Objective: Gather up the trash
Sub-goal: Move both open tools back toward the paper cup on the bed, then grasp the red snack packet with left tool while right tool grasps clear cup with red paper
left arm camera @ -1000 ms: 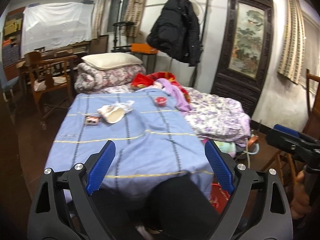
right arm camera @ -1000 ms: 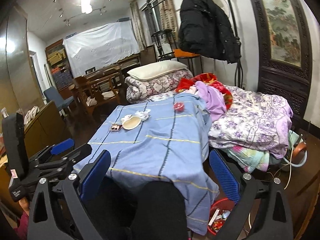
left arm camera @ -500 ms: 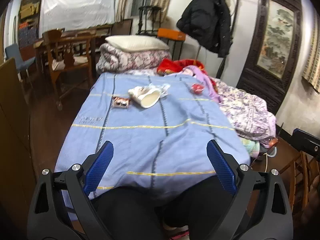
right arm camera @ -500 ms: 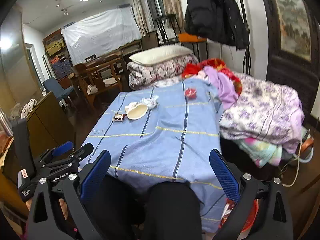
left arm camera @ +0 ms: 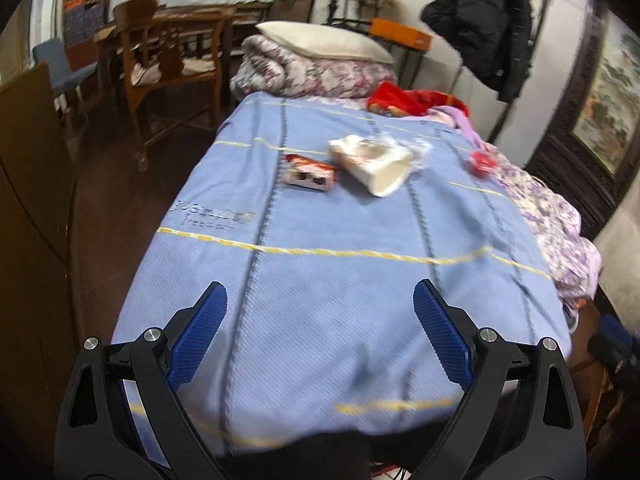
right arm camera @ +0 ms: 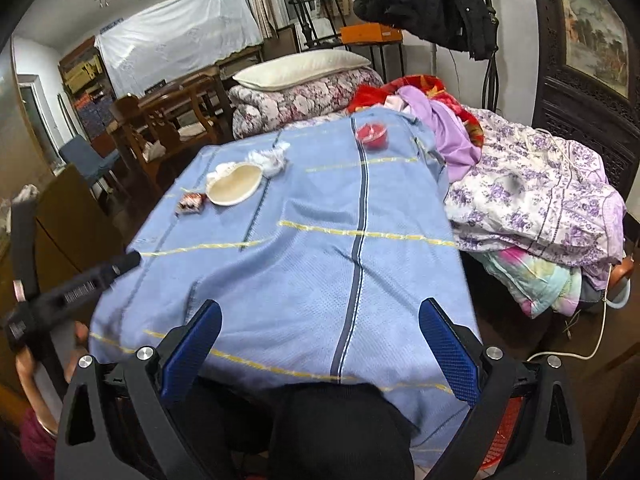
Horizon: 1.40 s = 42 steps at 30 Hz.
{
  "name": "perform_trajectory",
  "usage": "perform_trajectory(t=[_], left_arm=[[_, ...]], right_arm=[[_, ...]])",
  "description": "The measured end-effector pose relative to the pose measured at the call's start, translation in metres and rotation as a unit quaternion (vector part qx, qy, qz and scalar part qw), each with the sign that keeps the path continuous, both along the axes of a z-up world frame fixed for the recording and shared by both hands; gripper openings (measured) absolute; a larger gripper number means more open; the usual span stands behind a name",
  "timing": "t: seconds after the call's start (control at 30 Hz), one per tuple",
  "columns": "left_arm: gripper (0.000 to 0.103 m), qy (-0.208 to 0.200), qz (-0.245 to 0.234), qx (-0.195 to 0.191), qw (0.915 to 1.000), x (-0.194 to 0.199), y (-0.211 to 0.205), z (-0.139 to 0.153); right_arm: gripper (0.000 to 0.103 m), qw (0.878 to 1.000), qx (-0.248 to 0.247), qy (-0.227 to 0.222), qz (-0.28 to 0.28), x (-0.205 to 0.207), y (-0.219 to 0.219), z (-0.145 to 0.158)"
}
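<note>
A crushed white paper cup (left arm camera: 376,166) was found lying on its side on the far part of the light blue blanket (left arm camera: 340,280), with a small red-and-white wrapper (left arm camera: 310,174) just beside it, crumpled clear plastic (right arm camera: 270,160) behind it, and a small red cup (right arm camera: 373,135) well apart. Both the left gripper (left arm camera: 320,332) and right gripper (right arm camera: 320,344) were held wide apart above the near edge, grasping nothing.

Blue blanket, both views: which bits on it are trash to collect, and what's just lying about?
Trash:
paper bowl
crumpled plastic wrap
small snack packet
red cup

Lying about:
pillow
folded floral quilt
purple garment
black jacket
wooden chair
</note>
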<state>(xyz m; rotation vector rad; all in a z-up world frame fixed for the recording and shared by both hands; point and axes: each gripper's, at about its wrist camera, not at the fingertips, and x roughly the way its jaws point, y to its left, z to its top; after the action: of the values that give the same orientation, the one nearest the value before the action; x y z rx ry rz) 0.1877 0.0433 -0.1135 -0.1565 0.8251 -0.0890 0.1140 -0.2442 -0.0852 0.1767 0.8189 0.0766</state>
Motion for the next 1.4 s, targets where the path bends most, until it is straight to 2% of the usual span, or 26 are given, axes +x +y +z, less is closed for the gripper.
perform_trajectory(t=[0.17,0.33,0.57,0.7,0.8,0.87,1.07,1.13,1.23,1.4], left_arm=[[0.091,0.013,0.017,-0.002,0.9998,0.038,0.016,-0.011],[0.091,0.013,0.014,0.013,0.9997,0.082,0.008,-0.015],[0.091,0.027,0.011,0.033,0.999,0.135,-0.006,-0.033],[0.091,0.048,0.011,-0.006,0.9988,0.151,0.002,-0.043],[0.089,0.049,0.019,-0.019,0.9985,0.153,0.007,-0.045],[0.089,0.044,0.02,-0.012,0.9988,0.152,0.006,-0.044],[0.068,0.042,0.019,0.016,0.9988,0.155,-0.003,-0.044],[0.055,0.04,0.021,0.02,0.9988,0.154,-0.004,-0.044],[0.049,0.033,0.022,0.006,0.9992,0.151,0.001,-0.044],[0.049,0.015,0.033,-0.034,0.9988,0.144,0.015,-0.04]], right_arm=[[0.097,1.0,-0.014,-0.009,-0.007,0.021,0.003,-0.024],[0.097,0.999,-0.024,-0.023,-0.02,0.041,0.003,-0.043],[0.097,0.998,-0.036,-0.044,-0.02,0.049,0.004,-0.049],[0.097,0.998,-0.034,-0.042,-0.013,0.052,0.003,-0.053],[0.097,0.999,-0.025,-0.028,-0.014,0.057,0.001,-0.058],[0.097,0.999,-0.016,-0.024,-0.015,0.058,-0.001,-0.06],[0.097,1.0,-0.017,-0.022,-0.009,0.056,0.004,-0.064],[0.097,1.0,-0.013,-0.016,-0.007,0.058,0.004,-0.066],[0.097,1.0,-0.004,-0.004,-0.005,0.061,0.001,-0.069],[0.097,1.0,-0.002,-0.001,-0.007,0.061,-0.001,-0.068]])
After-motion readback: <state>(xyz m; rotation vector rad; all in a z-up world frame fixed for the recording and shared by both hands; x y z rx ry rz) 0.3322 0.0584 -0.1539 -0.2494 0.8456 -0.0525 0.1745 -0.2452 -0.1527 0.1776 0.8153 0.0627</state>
